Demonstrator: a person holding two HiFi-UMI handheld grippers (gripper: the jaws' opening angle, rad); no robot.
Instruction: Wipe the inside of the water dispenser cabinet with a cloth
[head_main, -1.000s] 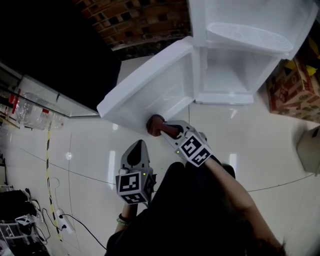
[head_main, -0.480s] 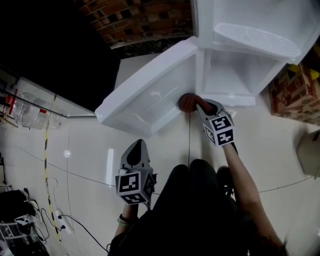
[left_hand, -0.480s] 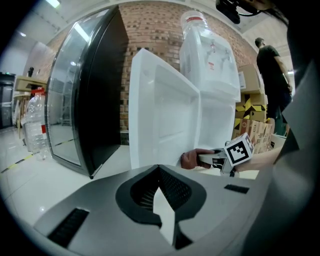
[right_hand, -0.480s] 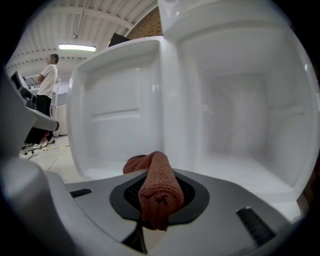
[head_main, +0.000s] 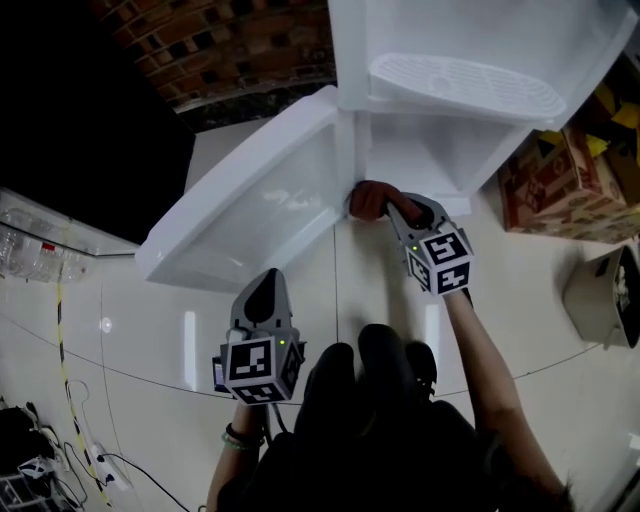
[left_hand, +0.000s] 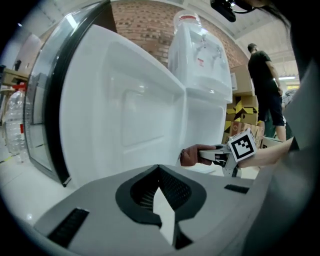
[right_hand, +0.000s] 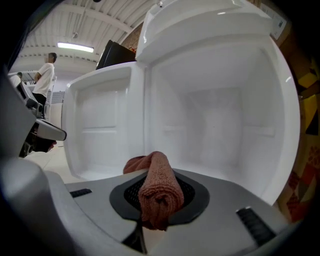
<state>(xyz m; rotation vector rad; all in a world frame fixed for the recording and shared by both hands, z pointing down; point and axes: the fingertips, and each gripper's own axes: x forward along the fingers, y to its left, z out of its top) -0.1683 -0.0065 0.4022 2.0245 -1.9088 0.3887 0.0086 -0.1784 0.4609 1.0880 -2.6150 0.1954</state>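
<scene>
The white water dispenser cabinet (head_main: 440, 150) stands with its door (head_main: 250, 210) swung wide to the left. My right gripper (head_main: 385, 205) is shut on a reddish-brown cloth (head_main: 368, 198). It sits at the cabinet's bottom front corner, near the door hinge. In the right gripper view the rolled cloth (right_hand: 159, 190) sticks out of the jaws toward the bare white compartment (right_hand: 220, 115). My left gripper (head_main: 262, 298) hangs low over the floor, short of the door, with its jaws shut on nothing. From the left gripper view (left_hand: 159, 197), the cloth (left_hand: 189, 157) shows at the hinge.
Cardboard boxes (head_main: 560, 180) stand right of the cabinet, with a grey container (head_main: 605, 295) nearer me. A brick wall (head_main: 230, 50) lies behind. Cables (head_main: 90, 460) trail on the glossy floor at lower left. A person in black (left_hand: 262, 85) stands far off.
My right gripper has carried the cloth rightward, from the door's lower edge to the hinge corner at the cabinet's opening. The left gripper has stayed put.
</scene>
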